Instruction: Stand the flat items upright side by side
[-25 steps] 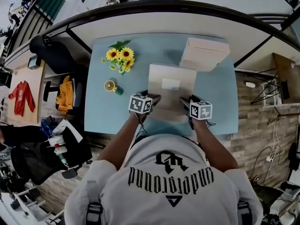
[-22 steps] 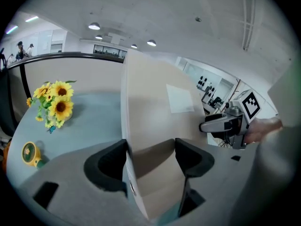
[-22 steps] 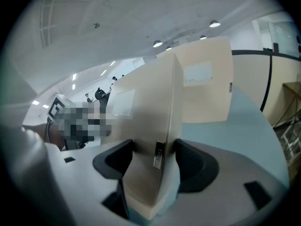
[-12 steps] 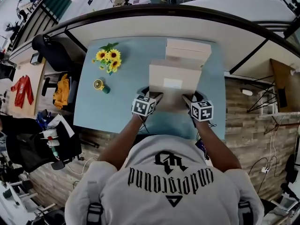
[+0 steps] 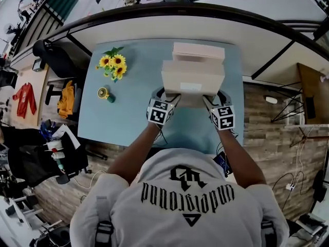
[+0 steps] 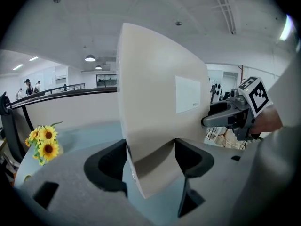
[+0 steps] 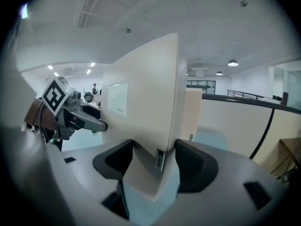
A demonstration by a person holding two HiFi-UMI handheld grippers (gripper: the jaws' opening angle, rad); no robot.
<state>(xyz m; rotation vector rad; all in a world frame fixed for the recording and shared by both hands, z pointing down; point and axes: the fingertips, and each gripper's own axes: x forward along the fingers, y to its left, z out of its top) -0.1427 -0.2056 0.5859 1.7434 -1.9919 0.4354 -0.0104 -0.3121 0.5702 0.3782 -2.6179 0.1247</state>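
Step in hand: You hold the flat box just in front of the second box, which stands upright at the far side of the surface. I judge this to be the placing step, with the pair not yet set side by side.
Left gripper: The left gripper has its jaws clamped on the flat box's lower left corner, with the board filling the gap between them.
Right gripper: The right gripper grips the lower right corner the same way, jaws pressed on both faces.
Where the box is: It sits between your two grippers over the middle of the surface, close to upright, with its white label facing you. I cannot tell whether it touches the second box or the surface.
Next move: Bring the bottom edge down flat, square the box to its neighbour, and let go only once it stands alone.
Around: The sunflowers and a small yellow cup sit well apart on your left.
In the way: Nothing shows between the two boxes. The likeliest trouble is nudging the second box over.
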